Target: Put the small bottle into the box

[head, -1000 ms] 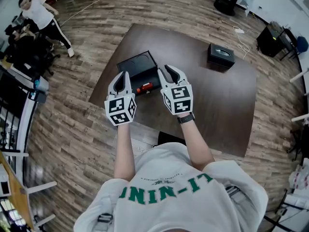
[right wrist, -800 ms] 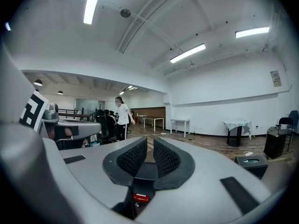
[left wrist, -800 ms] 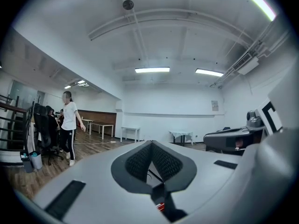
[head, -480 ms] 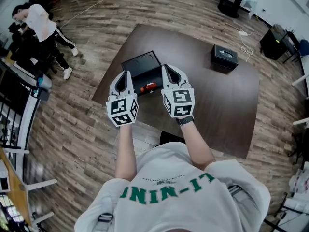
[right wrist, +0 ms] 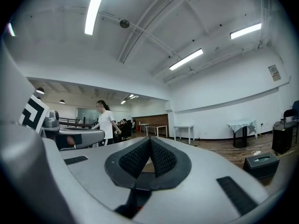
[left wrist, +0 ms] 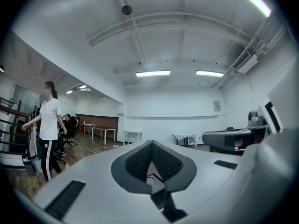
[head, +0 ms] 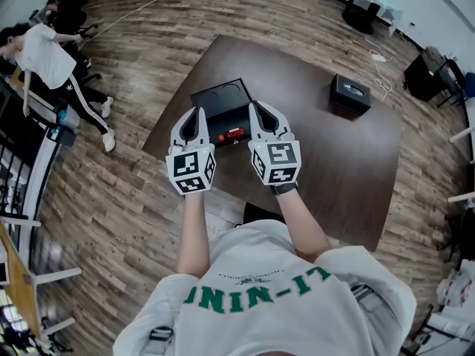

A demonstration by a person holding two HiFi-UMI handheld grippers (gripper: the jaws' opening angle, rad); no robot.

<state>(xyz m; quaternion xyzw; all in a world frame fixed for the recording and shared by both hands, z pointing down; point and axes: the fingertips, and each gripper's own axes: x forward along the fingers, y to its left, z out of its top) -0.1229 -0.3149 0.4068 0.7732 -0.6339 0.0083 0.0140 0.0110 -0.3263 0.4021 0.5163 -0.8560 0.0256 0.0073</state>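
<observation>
The small red bottle (head: 231, 134) lies on its side in the front part of the open black box (head: 220, 97), which stands on the brown table (head: 330, 150). Both grippers are held up level over the table's near edge, one on each side of the bottle. My left gripper (head: 194, 112) has its jaws shut with nothing between them, and in its own view the tips (left wrist: 152, 143) meet. My right gripper (head: 254, 107) is shut and empty as well, its tips (right wrist: 149, 140) touching. Neither gripper touches the bottle or the box.
A second, closed black box (head: 349, 93) sits at the table's far right. A person (head: 44, 58) walks on the wooden floor at the left, also showing as a person (left wrist: 48, 125) in the left gripper view. Chairs and desks line the room's edges.
My right gripper's jaws have come together. Both grippers have stayed almost in place above the near edge. The person at the left has walked on.
</observation>
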